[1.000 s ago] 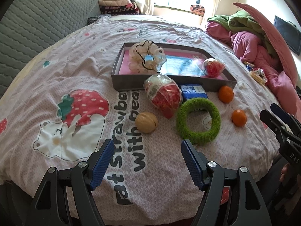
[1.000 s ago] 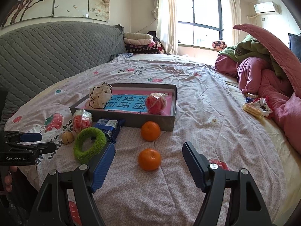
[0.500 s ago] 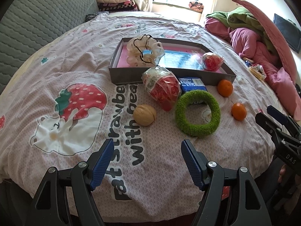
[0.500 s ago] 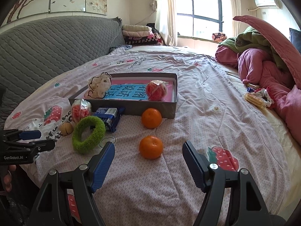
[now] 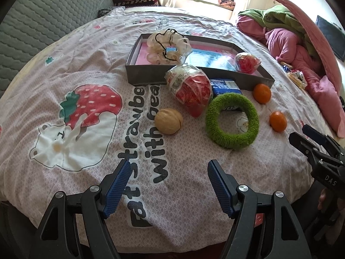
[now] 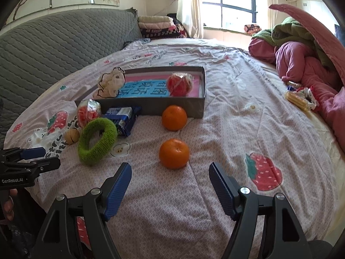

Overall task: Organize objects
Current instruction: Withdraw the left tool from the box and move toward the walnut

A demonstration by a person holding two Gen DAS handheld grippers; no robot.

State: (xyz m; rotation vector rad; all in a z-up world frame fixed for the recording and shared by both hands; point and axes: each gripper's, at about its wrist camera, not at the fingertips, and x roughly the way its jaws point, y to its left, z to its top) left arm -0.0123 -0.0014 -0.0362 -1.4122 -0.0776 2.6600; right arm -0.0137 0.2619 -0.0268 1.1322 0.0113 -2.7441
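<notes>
A grey box (image 5: pixel 148 78) (image 6: pixel 194 108) lies on the bed holding a cream scrunchie (image 5: pixel 169 45) and a wrapped red ball (image 5: pixel 246 62). In front of it lie a red snack bag (image 5: pixel 192 91), a blue packet (image 5: pixel 225 85), a green ring (image 5: pixel 231 120) (image 6: pixel 97 140), a walnut (image 5: pixel 168 120) and two oranges (image 6: pixel 174 117) (image 6: pixel 174 153). My left gripper (image 5: pixel 168 181) is open and empty, just short of the walnut. My right gripper (image 6: pixel 170 183) is open and empty, just short of the nearer orange.
A grey quilted headboard (image 6: pixel 54 43) runs along the left. A pile of pink and green bedding (image 6: pixel 301 54) lies at the right, with a snack packet (image 6: pixel 300 98) beside it. Folded blankets (image 6: pixel 159 27) sit at the far end by the window.
Both grippers have moved forward over the bed toward the objects, which now look larger and nearer. Both stay open. Nothing on the bed has moved.
</notes>
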